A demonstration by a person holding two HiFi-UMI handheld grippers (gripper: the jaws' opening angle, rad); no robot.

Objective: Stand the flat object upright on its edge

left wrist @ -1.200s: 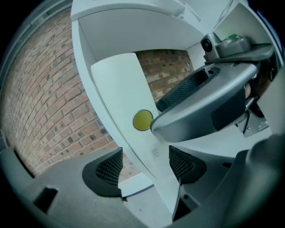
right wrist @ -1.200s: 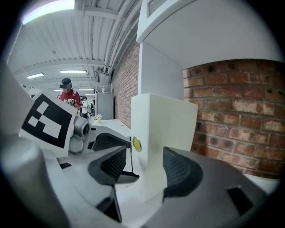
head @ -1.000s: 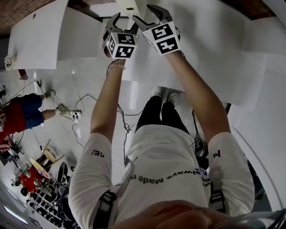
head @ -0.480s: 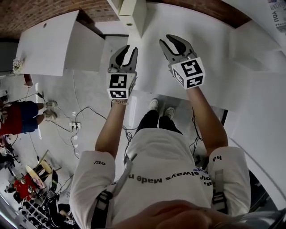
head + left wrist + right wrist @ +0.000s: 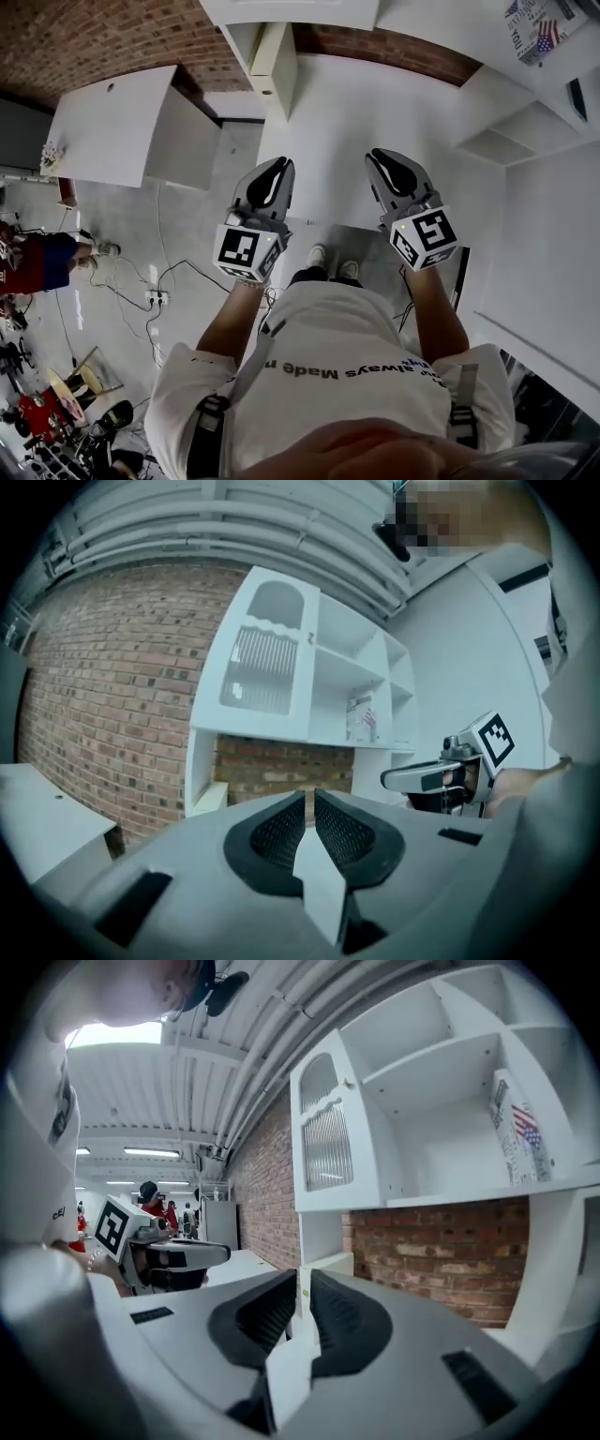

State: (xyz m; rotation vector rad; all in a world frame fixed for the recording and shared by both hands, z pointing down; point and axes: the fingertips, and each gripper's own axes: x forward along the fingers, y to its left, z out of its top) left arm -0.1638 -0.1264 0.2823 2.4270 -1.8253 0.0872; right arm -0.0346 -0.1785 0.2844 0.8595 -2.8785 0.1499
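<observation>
Head view: grey left hand-held gripper (image 5: 277, 171) and grey right hand-held gripper (image 5: 382, 159) drawn back from white surface (image 5: 347, 112) since a second ago; jaws just closed.
Left gripper view: clenched, nothing between jaws.
Right gripper view: clenched, empty.
Flat object in no view; judged no handling under way.

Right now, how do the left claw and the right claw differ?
The left claw leans rightward in the head view; the right claw leans leftward. The left claw's marker cube shows a different pattern from the right claw's. Both have just been closing and are shut, nothing between the jaws.
</observation>
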